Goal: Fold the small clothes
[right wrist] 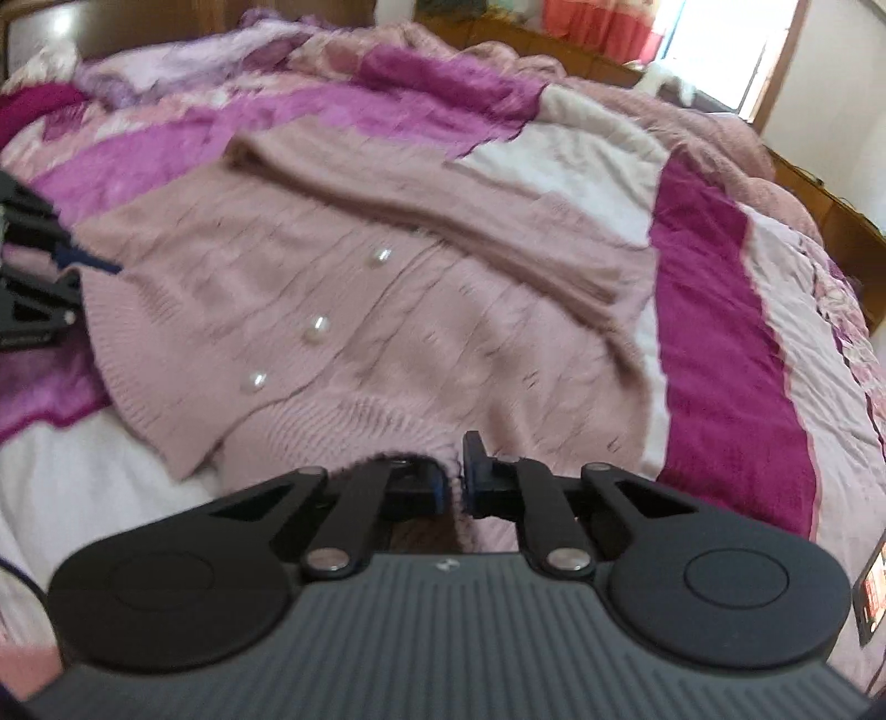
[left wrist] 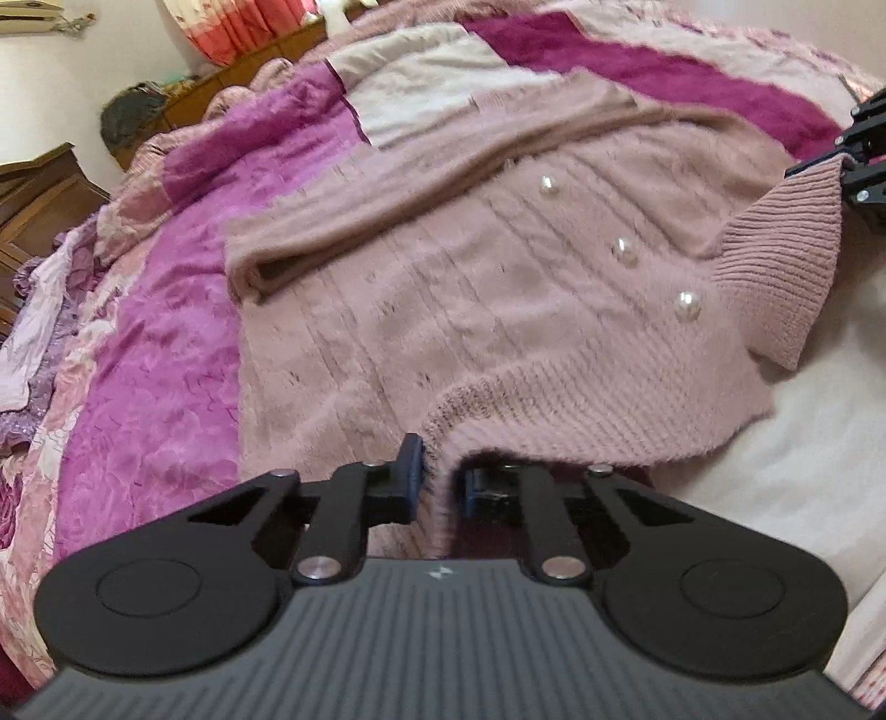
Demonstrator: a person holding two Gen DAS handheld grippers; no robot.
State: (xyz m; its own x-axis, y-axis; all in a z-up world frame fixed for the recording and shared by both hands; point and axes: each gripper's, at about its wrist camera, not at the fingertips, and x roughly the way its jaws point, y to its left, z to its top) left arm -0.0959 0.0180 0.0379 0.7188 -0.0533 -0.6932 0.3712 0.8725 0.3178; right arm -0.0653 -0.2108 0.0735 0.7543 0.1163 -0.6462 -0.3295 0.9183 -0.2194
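So there's a fuzzy dusty-pink cardigan (left wrist: 443, 288) spread out on a bed, lying on a patchwork blanket (left wrist: 155, 354) of magenta, pink and off-white patches. Three pearl buttons (left wrist: 626, 252) run down its front, and one sleeve (left wrist: 421, 183) is folded across the upper part of the body.

The left gripper (left wrist: 443, 482) is right at the near ribbed hem, fingers (left wrist: 410, 471) clenched on the fluffy edge, with the knit bunched up between them. In the right wrist view it shows up at the far left side, nipping the cardigan's edge there.

The right gripper (right wrist: 454, 482) is doing the same at another spot on the hem: its fingers (right wrist: 473, 471) are squeezed together on a tuft of the pink knit. From the left wrist view it sits at the far right edge, holding a ribbed corner (left wrist: 786, 255) lifted up off the blanket, so that bit stands like a little flap.

Dark wooden furniture (left wrist: 39, 188) sits past the bed, plus an orange-pink curtain (right wrist: 598, 25) near a bright window. Both views are a bit blurry.
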